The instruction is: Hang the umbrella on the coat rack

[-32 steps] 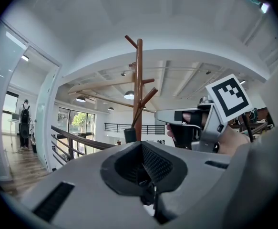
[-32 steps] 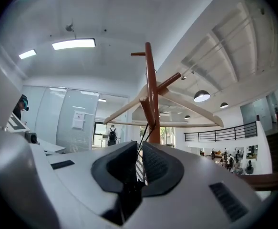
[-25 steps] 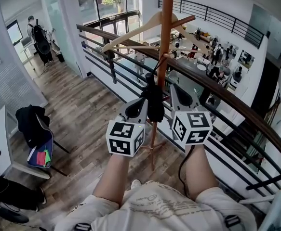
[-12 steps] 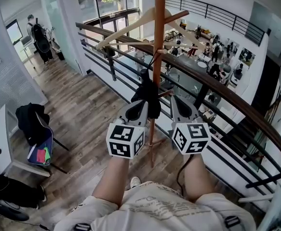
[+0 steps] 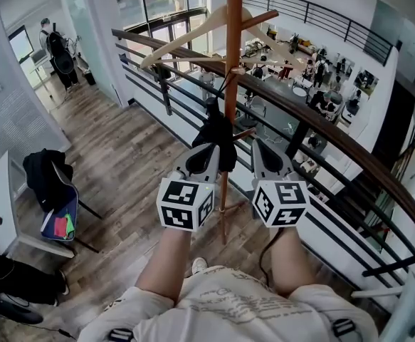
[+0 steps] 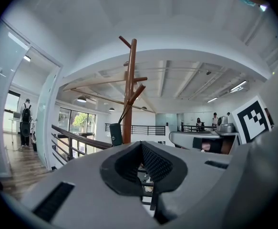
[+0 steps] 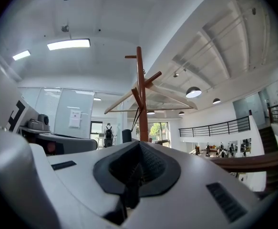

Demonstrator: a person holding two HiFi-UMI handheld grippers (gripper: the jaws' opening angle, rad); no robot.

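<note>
The left gripper (image 5: 204, 155) and right gripper (image 5: 260, 151) have eased back, fingers closed on nothing. The umbrella (image 5: 218, 140) dangles by its strap from the coat rack (image 5: 233, 55), so the hanging looks done.

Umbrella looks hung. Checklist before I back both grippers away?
1. Black folded umbrella hanging off the brown wooden coat rack: ok.
2. Left gripper jaws together, nothing between: ok.
3. Right gripper jaws together, nothing between: ok.
4. Umbrella free of both grippers: cannot tell, it hangs close between them.
5. Pale wooden hanger seated on the rack: ok.
</note>
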